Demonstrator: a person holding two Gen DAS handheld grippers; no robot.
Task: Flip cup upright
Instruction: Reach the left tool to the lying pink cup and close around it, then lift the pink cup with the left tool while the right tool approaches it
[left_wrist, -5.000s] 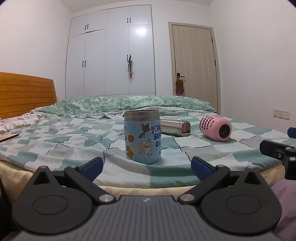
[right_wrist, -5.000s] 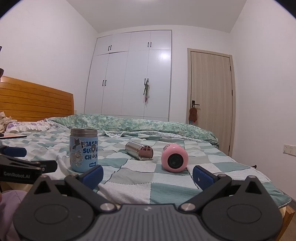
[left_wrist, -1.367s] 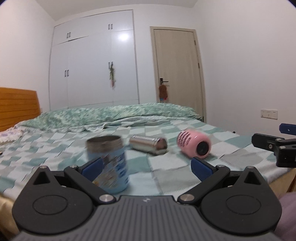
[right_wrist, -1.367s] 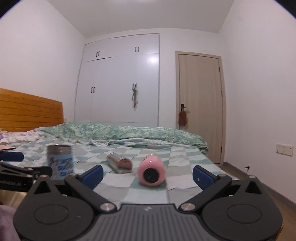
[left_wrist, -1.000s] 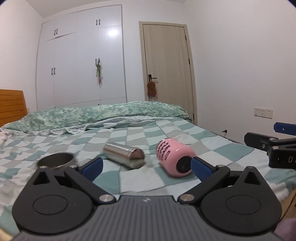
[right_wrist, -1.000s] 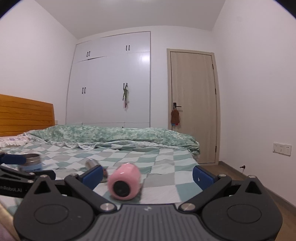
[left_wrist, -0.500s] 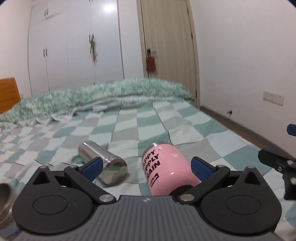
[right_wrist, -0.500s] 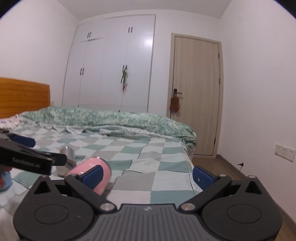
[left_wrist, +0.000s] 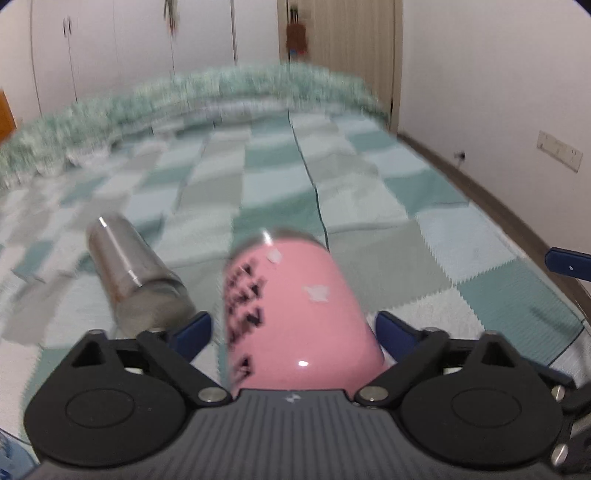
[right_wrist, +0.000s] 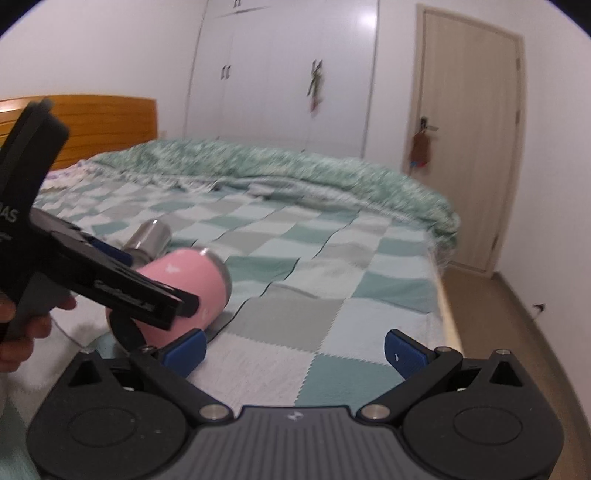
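A bed (left_wrist: 332, 177) covered with a green, grey and white checked quilt fills the room; a rumpled green patterned duvet (right_wrist: 295, 173) lies across its far end. Beyond stand white wardrobe doors (right_wrist: 280, 74), a pale wooden door (right_wrist: 469, 140) at far right and an orange wooden headboard (right_wrist: 92, 125) at far left.

The pink cylindrical cup with black lettering (left_wrist: 295, 314) lies on its side on the quilt, its steel-rimmed mouth pointing away toward the far end. Just left of it lies a brushed steel cylindrical flask (left_wrist: 133, 284), also on its side, close to the cup but apart from it.

The left tool (left_wrist: 291, 326) reaches low over the quilt with its blue-tipped fingers (left_wrist: 395, 328) spread on either side of the cup's near end; a gap shows at each side, so it is open and grips nothing. In the right wrist view it comes in from the left, held by a hand (right_wrist: 22, 325). The right tool (right_wrist: 295, 349) hovers to the right of the cup, wide open and empty.

Half a second ago the left tool sat farther back with the cup ahead of its fingertips; now the cup's base lies between them. The right tool has dipped lower toward the quilt.
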